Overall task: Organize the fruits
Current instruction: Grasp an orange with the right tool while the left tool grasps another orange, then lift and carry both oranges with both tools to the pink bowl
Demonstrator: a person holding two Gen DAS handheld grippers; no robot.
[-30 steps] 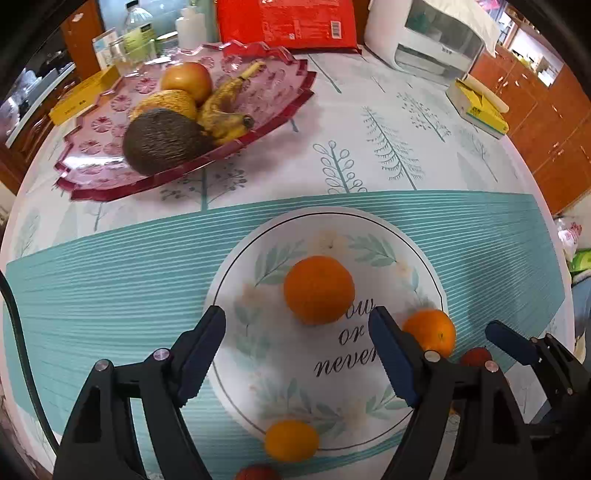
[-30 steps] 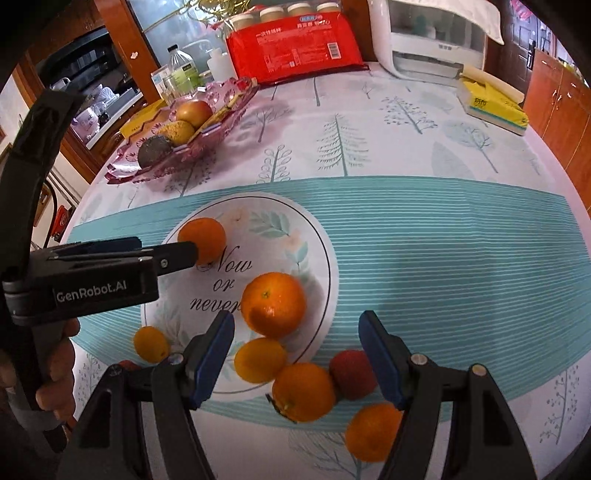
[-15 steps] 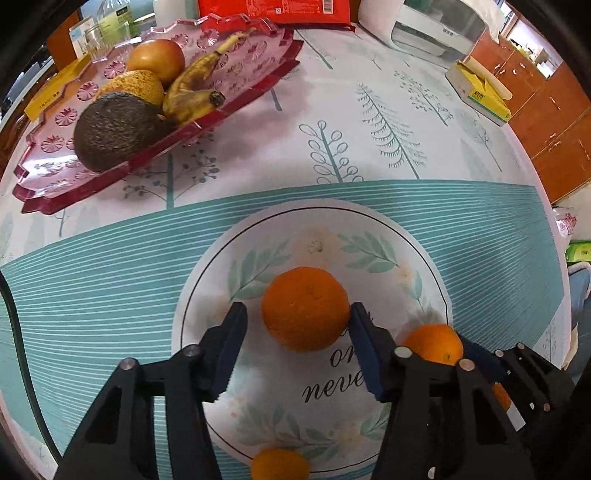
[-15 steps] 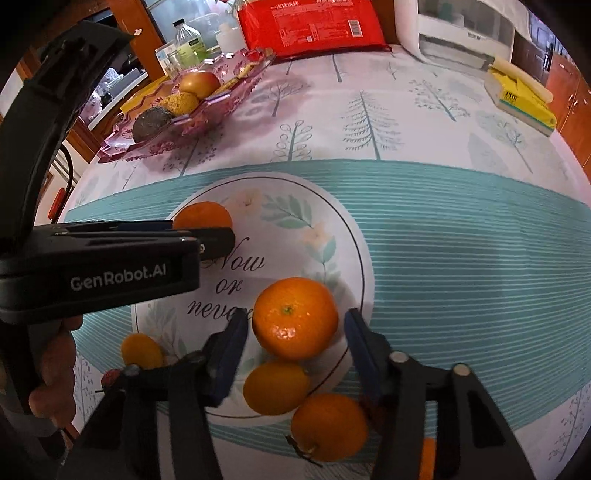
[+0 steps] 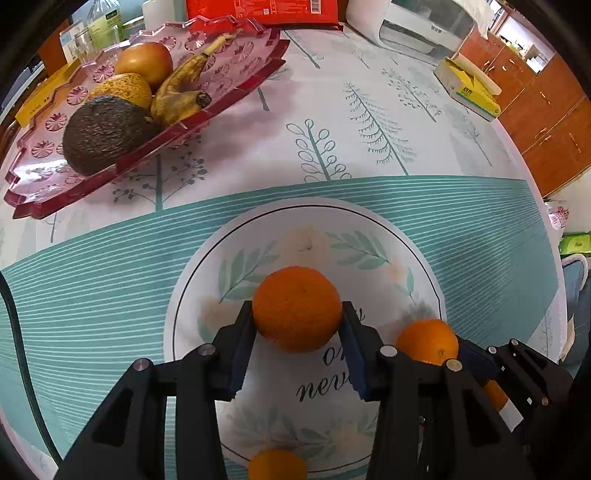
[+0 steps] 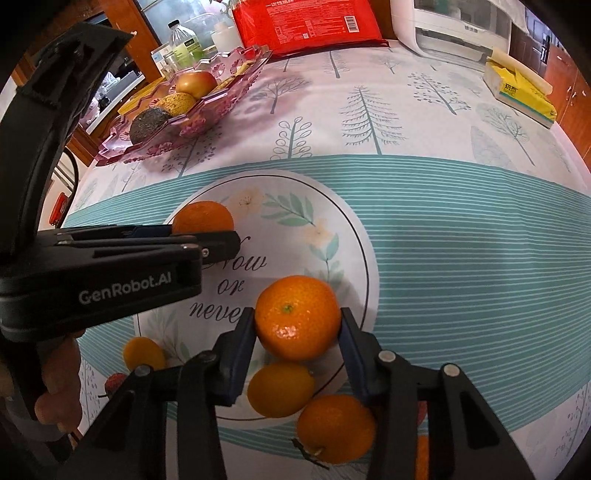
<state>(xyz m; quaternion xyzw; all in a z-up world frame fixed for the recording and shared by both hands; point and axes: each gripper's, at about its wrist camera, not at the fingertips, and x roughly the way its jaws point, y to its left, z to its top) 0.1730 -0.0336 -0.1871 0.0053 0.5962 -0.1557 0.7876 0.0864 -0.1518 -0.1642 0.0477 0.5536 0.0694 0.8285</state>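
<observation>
My left gripper point(image 5: 297, 310) points steeply down, its jaws closing, both blue pads pressed on the sides of an orange point(image 5: 297, 295) that rests on the white round print point(image 5: 207, 273) of the tablecloth. My right gripper point(image 6: 297, 317), jaws also closing, has its pads against a second orange point(image 6: 295, 314) near the print's right edge. The right wrist view shows the left gripper point(image 6: 207, 236) from the side with its orange point(image 6: 203, 218). A pink glass tray point(image 5: 240, 92) at the far left holds an avocado point(image 5: 103, 136), a banana point(image 5: 181, 92), an apple and a yellow fruit.
More oranges lie close under the right gripper: one point(image 6: 280, 387) on the print's rim, one point(image 6: 334, 428) beyond it, a small one point(image 6: 144, 352) at the left beside a red fruit point(image 6: 114, 380). A red packet point(image 6: 306, 22), a white appliance point(image 6: 450, 26) and a yellow tissue pack point(image 6: 517, 92) stand at the back.
Both grippers came down a little toward the table. Their jaws narrowed from wide open until the pads met the sides of the two oranges.
</observation>
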